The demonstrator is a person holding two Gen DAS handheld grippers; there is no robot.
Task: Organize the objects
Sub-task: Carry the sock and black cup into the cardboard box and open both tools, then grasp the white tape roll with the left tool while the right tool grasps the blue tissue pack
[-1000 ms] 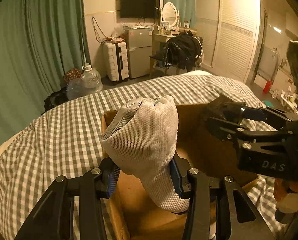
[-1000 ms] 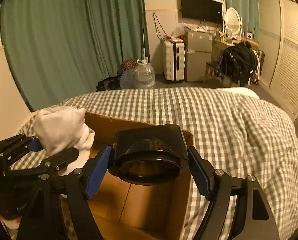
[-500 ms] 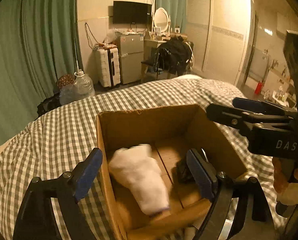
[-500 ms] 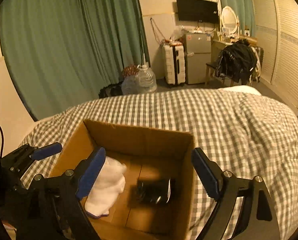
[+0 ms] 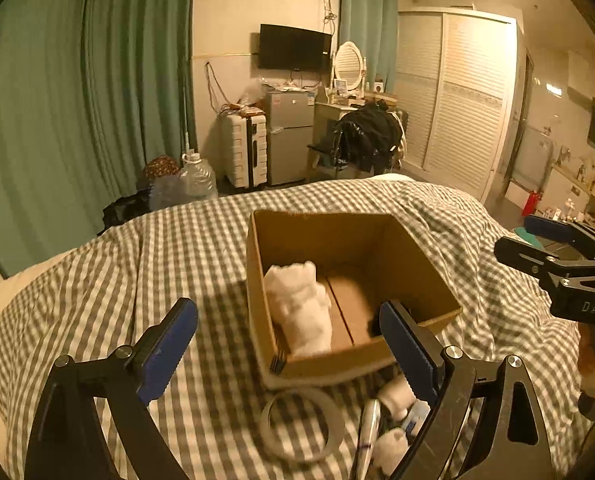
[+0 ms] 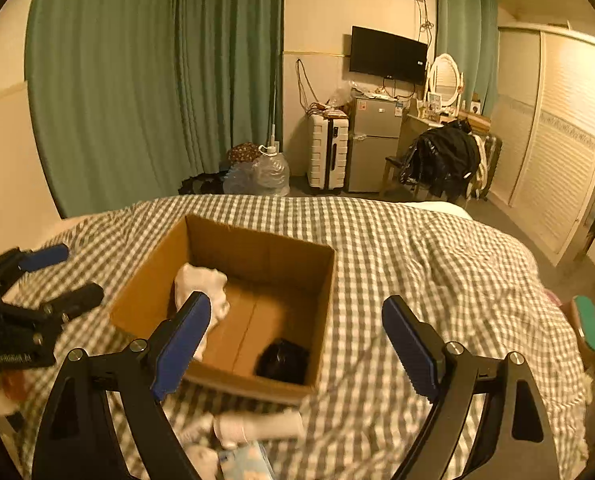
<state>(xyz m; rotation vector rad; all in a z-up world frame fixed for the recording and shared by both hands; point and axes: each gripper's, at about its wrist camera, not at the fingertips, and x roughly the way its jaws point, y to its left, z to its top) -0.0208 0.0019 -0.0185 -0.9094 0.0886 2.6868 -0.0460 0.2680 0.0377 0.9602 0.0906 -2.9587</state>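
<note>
A bed with a checked cover point(image 5: 145, 264) fills the middle of the room, and everything else I place from the cardboard box point(image 5: 425, 276) that stands open on this cover. Behind the box, at the far wall, are green curtains point(image 6: 145, 92), a small fridge point(image 6: 373, 144) and a white suitcase point(image 6: 327, 152) beside it.

Inside the box, against its left wall, lies a white knitted cloth point(image 5: 301, 308), bunched up. At the near right corner of the box floor lies a dark round thing point(image 6: 283, 362); it is blurred and I cannot tell what it is.

On the cover just in front of the box lies a ring of tape point(image 5: 301, 424), flat. Right of the ring is a small heap of white and pale things point(image 5: 393, 420), too blurred to name, with a thin pen-like stick point(image 5: 367, 432) among them.

The left gripper point(image 5: 289, 354) is in front of the box, at its near left corner. Its jaws are opening, and nothing is held between them; the cloth is beyond the fingertips, apart from them. The right gripper point(image 6: 297, 344) is before the near right side of the box, jaws wide apart and empty. The dark thing lies beyond them, down in the box, not touched.
</note>
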